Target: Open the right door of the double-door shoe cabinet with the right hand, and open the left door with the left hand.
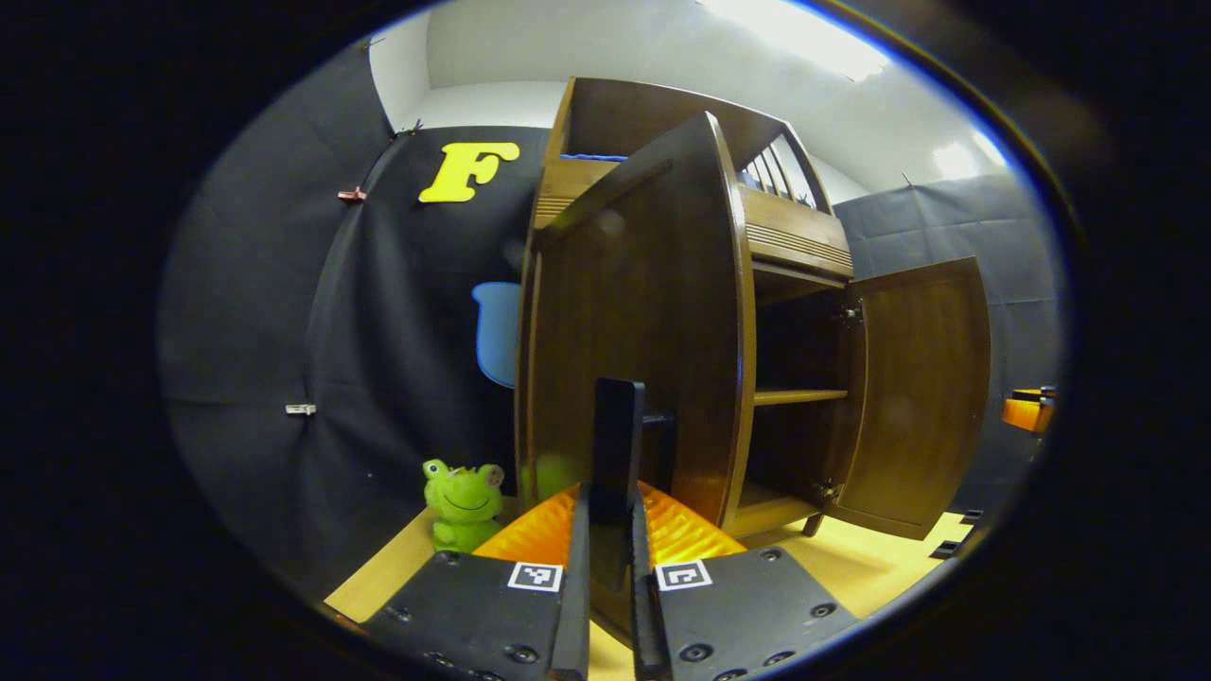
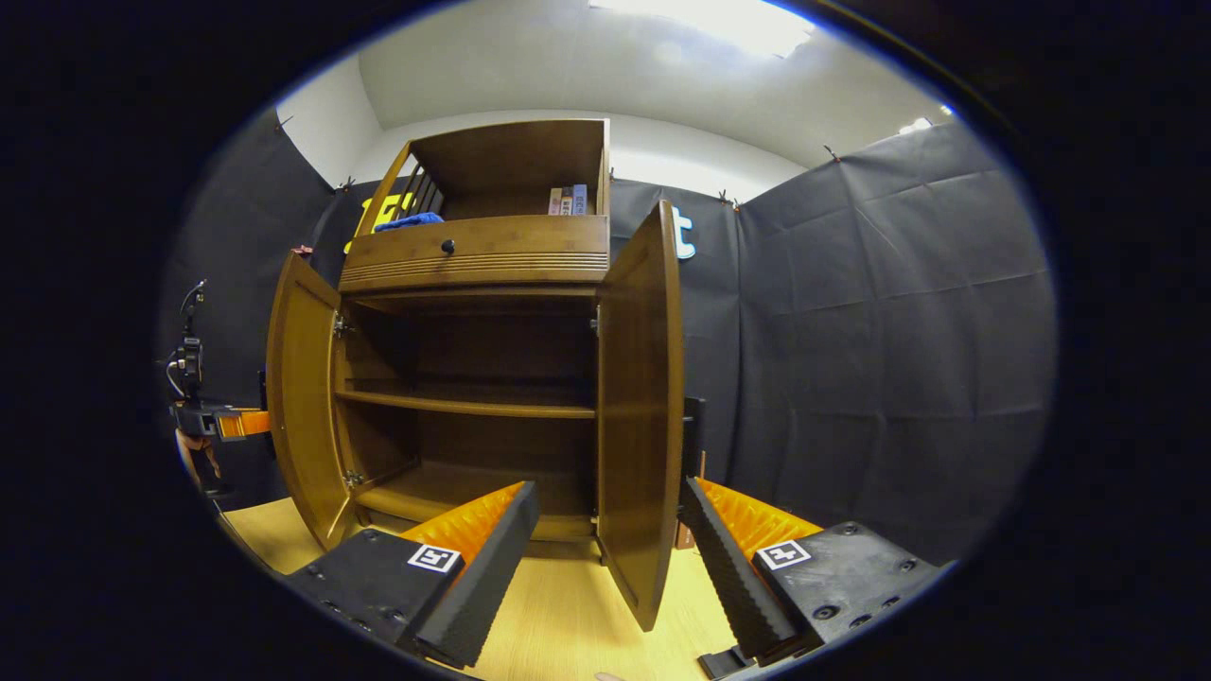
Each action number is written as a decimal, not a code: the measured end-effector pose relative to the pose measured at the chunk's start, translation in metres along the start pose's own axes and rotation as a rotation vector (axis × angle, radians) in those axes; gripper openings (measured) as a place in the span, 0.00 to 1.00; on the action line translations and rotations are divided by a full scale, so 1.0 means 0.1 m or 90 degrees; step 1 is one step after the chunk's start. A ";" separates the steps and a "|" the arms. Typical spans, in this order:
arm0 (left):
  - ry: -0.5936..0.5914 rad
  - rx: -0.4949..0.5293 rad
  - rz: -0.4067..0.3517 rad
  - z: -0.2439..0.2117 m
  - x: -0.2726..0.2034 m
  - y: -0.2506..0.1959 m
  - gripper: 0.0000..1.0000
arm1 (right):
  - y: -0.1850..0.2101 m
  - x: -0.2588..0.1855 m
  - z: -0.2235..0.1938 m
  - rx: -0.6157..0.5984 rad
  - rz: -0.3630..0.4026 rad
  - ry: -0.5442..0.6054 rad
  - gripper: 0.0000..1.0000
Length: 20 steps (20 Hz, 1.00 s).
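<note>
right gripper view: shoe cabinet point(image 2: 473, 378) shelves bare (both doors open).

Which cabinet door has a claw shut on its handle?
The left door: the left claw is shut on its upright handle. The right door merely stands between the fingers of the open right claw.
</note>
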<state>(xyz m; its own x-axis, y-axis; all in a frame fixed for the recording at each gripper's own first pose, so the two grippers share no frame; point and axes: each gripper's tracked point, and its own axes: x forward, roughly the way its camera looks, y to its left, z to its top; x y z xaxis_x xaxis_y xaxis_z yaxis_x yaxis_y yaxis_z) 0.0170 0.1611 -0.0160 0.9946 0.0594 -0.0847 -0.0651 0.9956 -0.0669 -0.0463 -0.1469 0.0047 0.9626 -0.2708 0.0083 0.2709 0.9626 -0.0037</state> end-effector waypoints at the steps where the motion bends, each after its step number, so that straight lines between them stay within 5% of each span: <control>1: -0.003 -0.003 0.005 0.01 -0.03 0.07 0.19 | 0.04 0.00 0.01 -0.001 0.003 -0.001 0.97; 7: -0.007 0.004 0.074 0.04 -0.11 0.60 0.12 | 0.26 0.02 0.03 0.003 0.021 -0.005 0.98; 9: -0.008 0.005 0.065 0.04 -0.10 0.61 0.05 | 0.33 0.03 0.03 -0.001 0.025 -0.006 0.98; 20: 0.011 0.022 0.072 0.03 -0.36 0.65 0.07 | 0.50 0.09 -0.03 -0.027 0.069 0.001 0.97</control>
<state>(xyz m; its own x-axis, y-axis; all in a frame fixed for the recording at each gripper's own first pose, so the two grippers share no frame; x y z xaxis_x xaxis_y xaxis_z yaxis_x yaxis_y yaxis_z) -0.0231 0.2242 -0.0141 0.9794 0.1711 -0.1075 -0.1744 0.9844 -0.0219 -0.0245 -0.1015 0.0011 0.9864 -0.1646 0.0037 0.1646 0.9853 -0.0463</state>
